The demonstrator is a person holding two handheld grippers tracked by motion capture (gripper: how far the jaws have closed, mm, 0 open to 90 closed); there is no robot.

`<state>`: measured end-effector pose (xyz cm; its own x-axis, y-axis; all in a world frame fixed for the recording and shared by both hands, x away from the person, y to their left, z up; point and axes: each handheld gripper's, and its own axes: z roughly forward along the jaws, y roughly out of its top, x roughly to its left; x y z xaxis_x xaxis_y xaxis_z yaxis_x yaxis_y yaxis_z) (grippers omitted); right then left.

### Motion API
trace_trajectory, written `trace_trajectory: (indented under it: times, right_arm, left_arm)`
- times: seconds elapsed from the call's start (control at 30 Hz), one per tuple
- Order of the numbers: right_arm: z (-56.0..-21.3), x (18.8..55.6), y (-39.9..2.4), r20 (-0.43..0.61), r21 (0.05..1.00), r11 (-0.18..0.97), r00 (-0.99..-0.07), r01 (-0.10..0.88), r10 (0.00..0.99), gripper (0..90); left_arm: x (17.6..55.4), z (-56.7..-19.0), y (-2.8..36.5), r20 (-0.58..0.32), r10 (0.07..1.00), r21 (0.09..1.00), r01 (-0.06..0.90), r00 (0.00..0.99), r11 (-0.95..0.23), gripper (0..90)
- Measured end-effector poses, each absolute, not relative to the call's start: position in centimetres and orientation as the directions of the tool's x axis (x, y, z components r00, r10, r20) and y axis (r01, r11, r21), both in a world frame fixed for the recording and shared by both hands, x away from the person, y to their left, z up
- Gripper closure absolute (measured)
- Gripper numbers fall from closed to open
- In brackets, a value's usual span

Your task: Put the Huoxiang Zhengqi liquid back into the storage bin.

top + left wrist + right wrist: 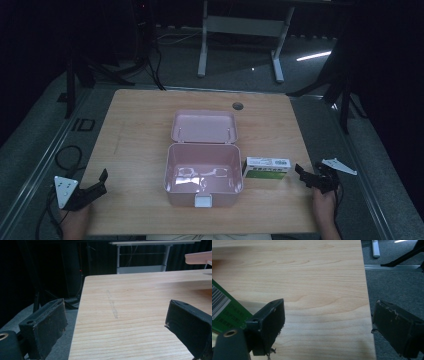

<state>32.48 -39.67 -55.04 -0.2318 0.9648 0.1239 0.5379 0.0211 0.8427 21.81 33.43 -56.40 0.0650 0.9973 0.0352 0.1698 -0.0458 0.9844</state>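
The wooden counter (140,150) carries a pink box (203,175) at its middle, lid swung back. Just to the box's right lies a green-and-white carton (267,168). The right hand-held gripper (303,175) rests near the carton, jaws spread and empty; the left hand-held gripper (101,181) sits at the counter's left edge, likewise spread.
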Motion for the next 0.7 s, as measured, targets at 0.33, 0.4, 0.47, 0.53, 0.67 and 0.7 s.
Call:
trace_trajectory:
  times: [0.33,0.4,0.47,0.53,0.67,0.7]
  right_arm:
    - [-55.06,32.59,-39.42,0.112,0.837,0.059,-0.277,0.543,0.954,10.7]
    - [-55.05,32.62,-39.36,0.104,0.834,0.072,-0.285,0.547,0.953,10.7]
    - [-54.96,32.77,-39.35,0.093,0.822,0.115,-0.331,0.558,0.939,10.7]
    - [-54.93,32.88,-39.38,0.088,0.806,0.148,-0.364,0.574,0.927,10.7]
    - [-54.85,33.05,-39.46,0.095,0.777,0.197,-0.421,0.598,0.902,10.7]
    - [-54.72,33.04,-39.4,0.09,0.767,0.224,-0.447,0.601,0.89,10.7]
  left_arm:
    - [21.81,-56.4,33.58,0.023,0.996,0.985,0.17,0.082,-0.037,3.7]
    - [21.79,-56.41,33.61,0.017,0.996,0.986,0.165,0.09,-0.031,3.7]
    - [21.75,-56.42,33.68,0.011,0.996,0.986,0.162,0.089,-0.025,3.7]
    - [21.72,-56.43,33.69,0.008,0.996,0.987,0.16,0.087,-0.022,3.7]
    - [21.69,-56.43,33.69,0.008,0.996,0.987,0.159,0.084,-0.021,3.7]
    - [21.69,-56.44,33.69,0.004,0.996,0.987,0.159,0.087,-0.018,3.7]
